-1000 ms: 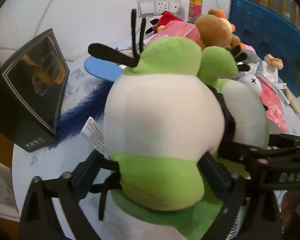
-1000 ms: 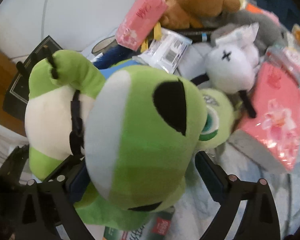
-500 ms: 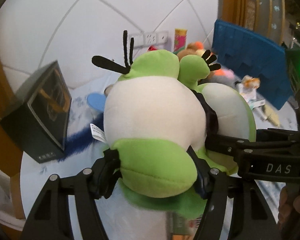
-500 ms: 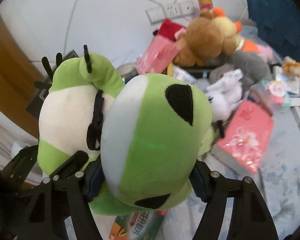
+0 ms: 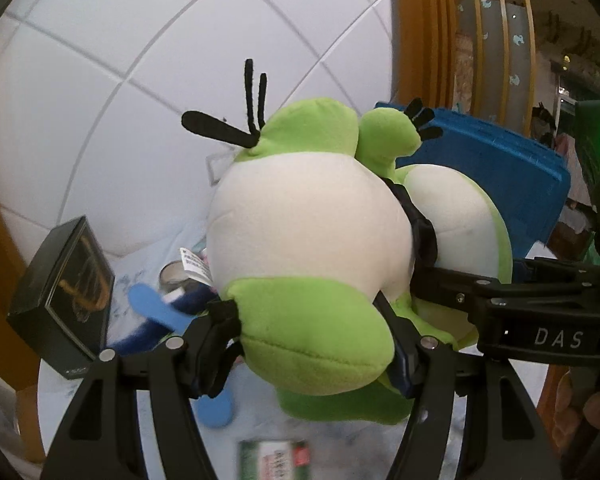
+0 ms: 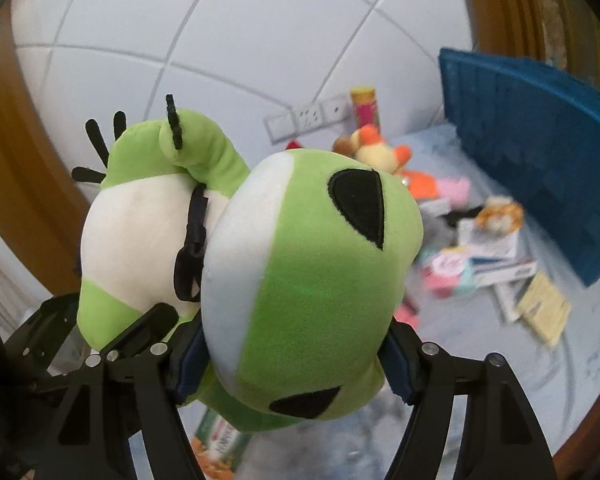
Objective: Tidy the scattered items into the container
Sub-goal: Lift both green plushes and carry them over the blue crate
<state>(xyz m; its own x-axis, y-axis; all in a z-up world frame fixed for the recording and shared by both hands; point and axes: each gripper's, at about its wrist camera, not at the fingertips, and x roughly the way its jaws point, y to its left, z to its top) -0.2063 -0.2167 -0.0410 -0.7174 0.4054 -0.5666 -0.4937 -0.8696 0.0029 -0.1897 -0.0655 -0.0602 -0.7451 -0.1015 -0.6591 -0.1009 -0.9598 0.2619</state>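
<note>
Green plush frog [image 5: 312, 248] is hanging above the desk [image 6: 540, 380], left tongs [image 5: 312, 344] and right tongs [image 6: 296, 354] both clamping it.

Pale blue-patterned table [image 6: 480, 360] below: blue crate [image 6: 540, 152] at the far edge, soft toys [image 6: 384, 152], packets [image 6: 496, 248] scattered, black box [image 5: 62, 292] near the wall.

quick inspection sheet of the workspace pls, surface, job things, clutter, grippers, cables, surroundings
surface: table with a pale cloth
job's things: green frog plush held above the table; blue crate at the right
clutter: black box, small plush toys, packets
grippers: left gripper shut on the plush's body; right gripper shut on its head
cables: nothing seen
surroundings: white tiled wall, wall sockets, wooden frame
</note>
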